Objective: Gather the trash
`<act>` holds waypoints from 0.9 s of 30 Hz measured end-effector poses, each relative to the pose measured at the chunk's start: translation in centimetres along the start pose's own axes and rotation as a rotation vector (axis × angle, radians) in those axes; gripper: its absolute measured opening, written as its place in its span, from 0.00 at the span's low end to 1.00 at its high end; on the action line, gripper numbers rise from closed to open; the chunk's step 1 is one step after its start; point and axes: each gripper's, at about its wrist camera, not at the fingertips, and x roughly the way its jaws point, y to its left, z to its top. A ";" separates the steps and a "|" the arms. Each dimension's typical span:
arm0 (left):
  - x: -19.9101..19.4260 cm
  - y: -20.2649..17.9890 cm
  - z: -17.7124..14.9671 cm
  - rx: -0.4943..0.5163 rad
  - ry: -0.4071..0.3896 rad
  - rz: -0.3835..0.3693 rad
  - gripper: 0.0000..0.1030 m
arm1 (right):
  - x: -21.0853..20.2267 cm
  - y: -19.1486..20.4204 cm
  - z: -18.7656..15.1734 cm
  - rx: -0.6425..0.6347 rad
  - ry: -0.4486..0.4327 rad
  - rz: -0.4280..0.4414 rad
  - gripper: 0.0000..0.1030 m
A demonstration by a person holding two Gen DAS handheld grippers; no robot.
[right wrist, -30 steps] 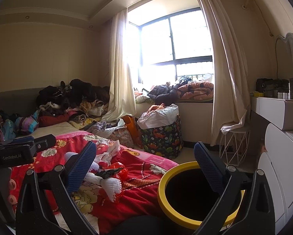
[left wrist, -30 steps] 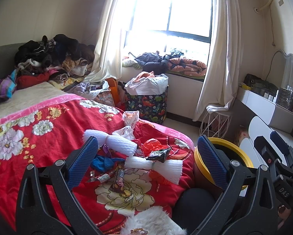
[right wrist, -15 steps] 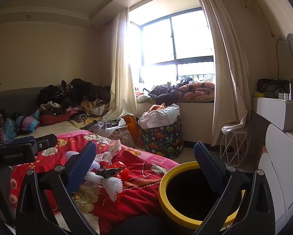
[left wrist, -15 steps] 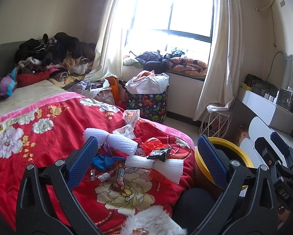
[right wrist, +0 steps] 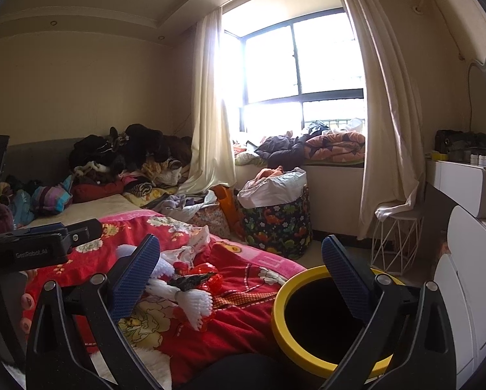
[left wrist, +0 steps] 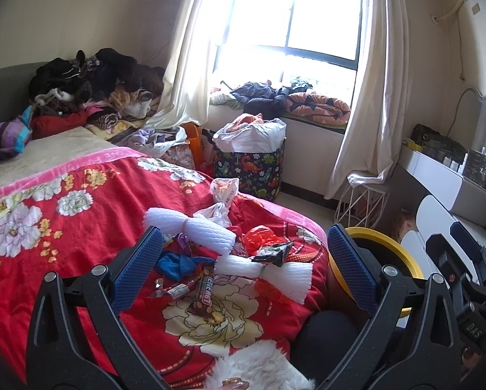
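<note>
Both the left gripper and right gripper are wide open and empty, ready to grab. Trash waits at 12 o'clock, with the bin at 3 o'clock to catch it.

**Red floral bed, litter at its near corner**

The bed is covered by a red blanket printed with white and yellow flowers, edged by a pink band. Litter lies clustered on its near right corner: two white foam nets, a knotted white plastic bag, a crumpled red plastic bag, a dark snack wrapper, a blue wrapper, a brown candy bar wrapper and a small silver wrapper. White fur rests at the nearest edge. At the far end sits a pile of dark clothes and a striped bundle.
</note>
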 end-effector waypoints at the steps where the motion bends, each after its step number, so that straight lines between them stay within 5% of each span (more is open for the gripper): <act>1: 0.0 0.2 0.0 -0.005 0.000 0.004 0.90 | 0.1 0.2 0.0 -0.005 0.005 0.011 0.94; 17: 1.2 5.8 1.1 -0.121 0.018 0.119 0.90 | 5.2 4.0 0.7 -0.043 0.137 0.190 0.94; 27: 4.0 9.0 1.4 -0.163 0.056 0.136 0.90 | 8.6 4.4 0.4 -0.035 0.213 0.206 0.94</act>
